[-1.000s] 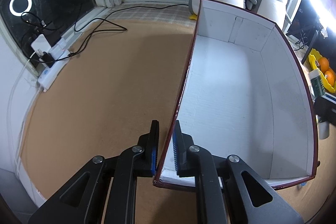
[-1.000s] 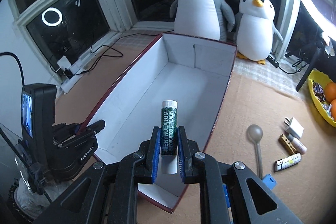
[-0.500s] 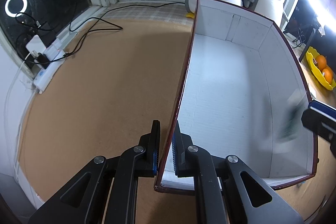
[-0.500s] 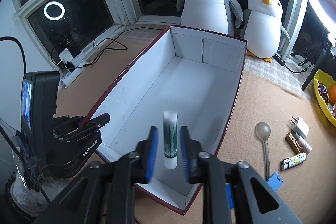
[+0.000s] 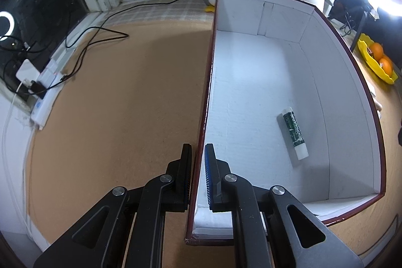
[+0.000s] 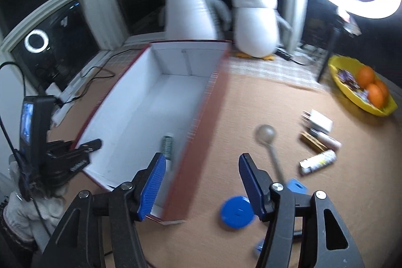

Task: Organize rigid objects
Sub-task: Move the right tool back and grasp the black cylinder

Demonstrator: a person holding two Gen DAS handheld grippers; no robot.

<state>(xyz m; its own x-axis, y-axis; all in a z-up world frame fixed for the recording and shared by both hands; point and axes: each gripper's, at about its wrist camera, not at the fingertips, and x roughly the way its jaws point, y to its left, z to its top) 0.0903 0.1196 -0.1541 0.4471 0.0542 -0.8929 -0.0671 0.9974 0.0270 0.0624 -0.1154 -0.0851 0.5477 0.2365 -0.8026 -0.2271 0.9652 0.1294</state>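
While left tongs (image 5: 197,175) clamp the box (image 5: 334,82) wall, right tongs (image 6: 201,180) gape; tube (image 5: 295,133) lettering unreadable.

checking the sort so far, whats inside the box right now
One thing shows: a green-labelled lip balm tube lying flat on the white floor of the box, near its right wall. The left jaws clamp the near-left wall and cover the corner behind them.

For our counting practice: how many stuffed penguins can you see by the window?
2. The big penguin stands behind the far end of the box; the small penguin sits beside it, toward the yellow bowl. Others may be hidden.
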